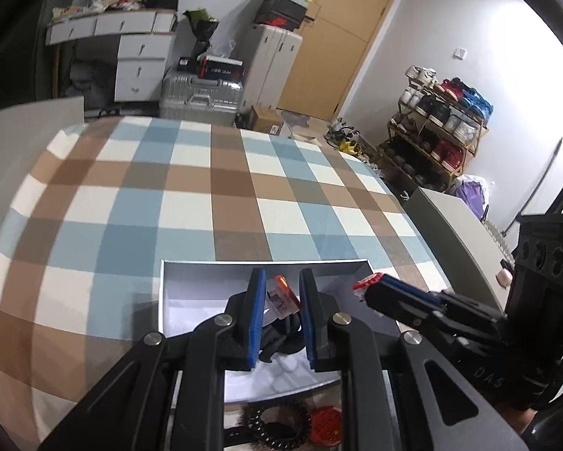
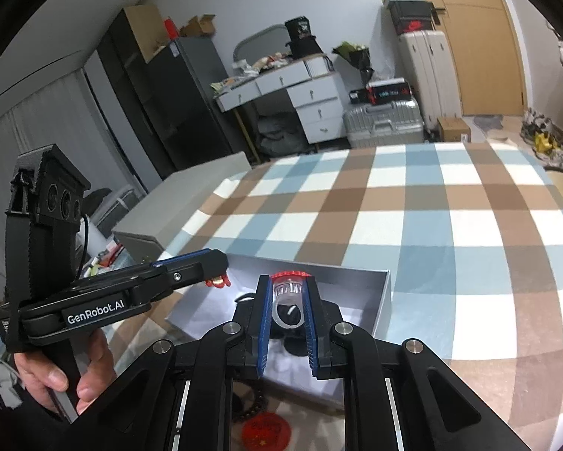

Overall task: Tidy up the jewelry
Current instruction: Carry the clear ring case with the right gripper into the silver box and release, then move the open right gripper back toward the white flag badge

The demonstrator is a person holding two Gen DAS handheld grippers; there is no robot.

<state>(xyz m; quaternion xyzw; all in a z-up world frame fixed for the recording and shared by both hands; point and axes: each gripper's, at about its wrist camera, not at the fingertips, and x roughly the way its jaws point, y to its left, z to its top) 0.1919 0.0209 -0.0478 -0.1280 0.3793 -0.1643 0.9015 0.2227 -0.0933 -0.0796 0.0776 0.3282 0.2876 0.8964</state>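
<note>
Bracelet (image 1: 277,423) – red disc (image 1: 326,425) beside

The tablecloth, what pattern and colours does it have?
The tablecloth is a check of brown, light blue and white squares, clearest in the right wrist view.

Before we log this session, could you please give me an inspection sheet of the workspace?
Surface: blue, brown and white checked tablecloth.
Job's things: open grey cardboard box with a black item inside; clear plastic vial with a red cap; small red and gold trinket.
Clutter: dark beaded bracelet and round red disc on the near side of the box.
Grippers: left gripper shut on the trinket; right gripper shut on the vial; both over the box.
Cables: thin black cable behind the left gripper.
Surroundings: silver hard-shell suitcase, loaded metal shoe rack.
</note>
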